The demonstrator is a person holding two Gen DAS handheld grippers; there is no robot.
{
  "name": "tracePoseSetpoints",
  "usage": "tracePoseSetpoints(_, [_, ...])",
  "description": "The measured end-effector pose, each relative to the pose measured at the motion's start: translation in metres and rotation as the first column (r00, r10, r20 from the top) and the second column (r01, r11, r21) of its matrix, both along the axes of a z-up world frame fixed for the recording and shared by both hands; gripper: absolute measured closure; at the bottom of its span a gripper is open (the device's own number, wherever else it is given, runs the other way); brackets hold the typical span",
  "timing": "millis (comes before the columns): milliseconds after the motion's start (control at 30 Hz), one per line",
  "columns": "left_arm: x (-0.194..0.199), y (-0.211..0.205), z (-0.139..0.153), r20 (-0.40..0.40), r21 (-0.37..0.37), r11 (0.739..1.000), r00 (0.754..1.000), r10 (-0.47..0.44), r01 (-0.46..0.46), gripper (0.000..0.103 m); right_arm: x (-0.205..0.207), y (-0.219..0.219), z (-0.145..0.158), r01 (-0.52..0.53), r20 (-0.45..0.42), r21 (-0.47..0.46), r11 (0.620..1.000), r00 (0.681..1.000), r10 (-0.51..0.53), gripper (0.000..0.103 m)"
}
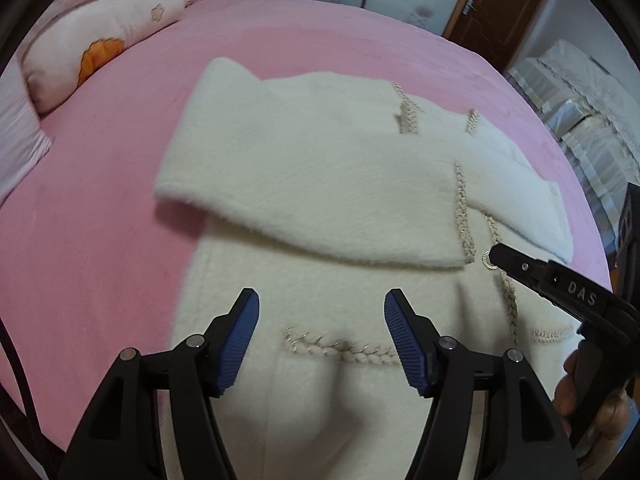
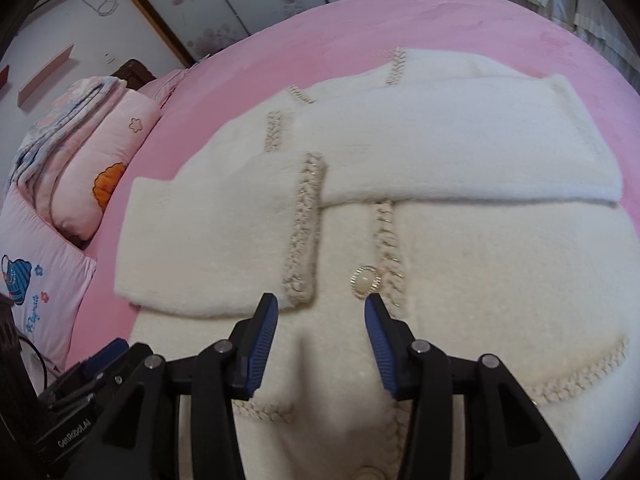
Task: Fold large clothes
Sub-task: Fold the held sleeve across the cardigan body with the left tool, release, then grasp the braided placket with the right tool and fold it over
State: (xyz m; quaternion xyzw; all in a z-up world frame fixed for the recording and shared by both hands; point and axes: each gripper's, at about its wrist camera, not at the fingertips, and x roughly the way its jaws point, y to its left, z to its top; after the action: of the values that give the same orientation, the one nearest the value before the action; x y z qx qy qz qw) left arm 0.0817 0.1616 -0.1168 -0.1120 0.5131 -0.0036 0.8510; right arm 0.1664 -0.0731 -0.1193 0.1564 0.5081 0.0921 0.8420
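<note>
Cream fuzzy coat [image 2: 460, 248] lies flat on the pink bed [image 2: 460, 16], front side up, braid-trimmed placket running near to far down its middle. Both sleeves [image 2: 460, 152] are already laid across the chest, one over the other, so the garment is narrowed to a rough rectangle; likely this was done so the body can next be doubled over lengthwise.

Left tool [image 1: 321, 340] hovers over the near left part of the coat, above the braided pocket edge [image 1: 344, 350]. Its jaws stand apart, nothing between them, no cloth pinched.

Right tool [image 2: 321, 344] hovers over the placket just near of the round pearl button [image 2: 365, 280]. Jaws also apart and empty. In the left wrist view its tip reaches in from the right beside that same button.

Both tools point steeply down at the lower half of the coat. Judgement: sleeve fold finished, hem fold not yet begun; the two tools seem to be heading for the near hem corners.

Pillows [image 2: 108, 152] and folded bedding sit at the far left, well apart from the coat.
</note>
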Motion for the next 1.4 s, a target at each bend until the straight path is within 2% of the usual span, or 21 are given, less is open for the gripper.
tracePoseSetpoints(267, [0.006, 0.009, -0.007, 0.029, 0.015, 0.999, 0.999, 0.043, -0.043, 0.039, 0.032, 0.013, -0.013, -0.037, -0.01, 0.024, 0.999, 0.999, 0.037, 0.058])
tracePoseSetpoints(600, [0.01, 0.015, -0.029, -0.008, -0.003, 0.998, 0.998, 0.065, -0.065, 0.039, 0.052, 0.034, -0.04, -0.075, -0.023, -0.033, 0.997, 0.997, 0.075, 0.058])
tracePoseSetpoints(667, [0.01, 0.016, -0.032, -0.016, -0.003, 0.998, 0.997, 0.07, -0.07, 0.039, 0.053, 0.042, -0.039, -0.107, -0.01, -0.053, 0.993, 0.994, 0.107, 0.08])
tracePoseSetpoints(700, [0.011, 0.017, -0.033, -0.017, -0.002, 0.997, 0.997, 0.072, -0.072, 0.039, 0.053, 0.05, -0.036, -0.138, -0.005, -0.081, 0.987, 0.99, 0.138, 0.087])
tracePoseSetpoints(767, [0.011, 0.019, -0.034, -0.014, 0.004, 0.997, 0.997, 0.079, -0.079, 0.039, 0.047, 0.063, -0.021, -0.195, 0.039, -0.153, 0.969, 0.978, 0.203, 0.09])
tracePoseSetpoints(867, [0.015, 0.021, -0.037, -0.01, 0.006, 0.995, 0.995, 0.096, -0.096, 0.039, 0.024, 0.081, 0.026, -0.259, 0.201, -0.272, 0.927, 0.927, 0.318, 0.09])
tracePoseSetpoints(933, [0.018, 0.023, -0.038, -0.001, 0.002, 0.994, 0.994, 0.11, -0.11, 0.039, 0.014, 0.087, 0.059, -0.252, 0.301, -0.337, 0.907, 0.884, 0.357, 0.09])
tracePoseSetpoints(1000, [0.022, 0.023, -0.038, 0.011, 0.002, 0.993, 0.993, 0.121, -0.121, 0.039, 0.012, 0.087, 0.086, -0.241, 0.365, -0.377, 0.895, 0.849, 0.382, 0.09])
tracePoseSetpoints(1100, [0.03, 0.024, -0.037, 0.023, -0.007, 0.991, 0.991, 0.133, -0.133, 0.039, 0.027, 0.081, 0.116, -0.212, 0.409, -0.42, 0.882, 0.823, 0.393, 0.09])
tracePoseSetpoints(1267, [0.048, 0.033, -0.036, 0.036, -0.047, 0.986, 0.986, 0.165, -0.163, 0.039, 0.058, 0.057, 0.139, -0.127, 0.439, -0.438, 0.89, 0.834, 0.335, 0.089])
tracePoseSetpoints(1400, [0.063, 0.04, -0.041, 0.024, -0.061, 0.982, 0.983, 0.18, -0.178, 0.039, 0.077, 0.019, 0.133, -0.017, 0.429, -0.428, 0.904, 0.876, 0.22, 0.089])
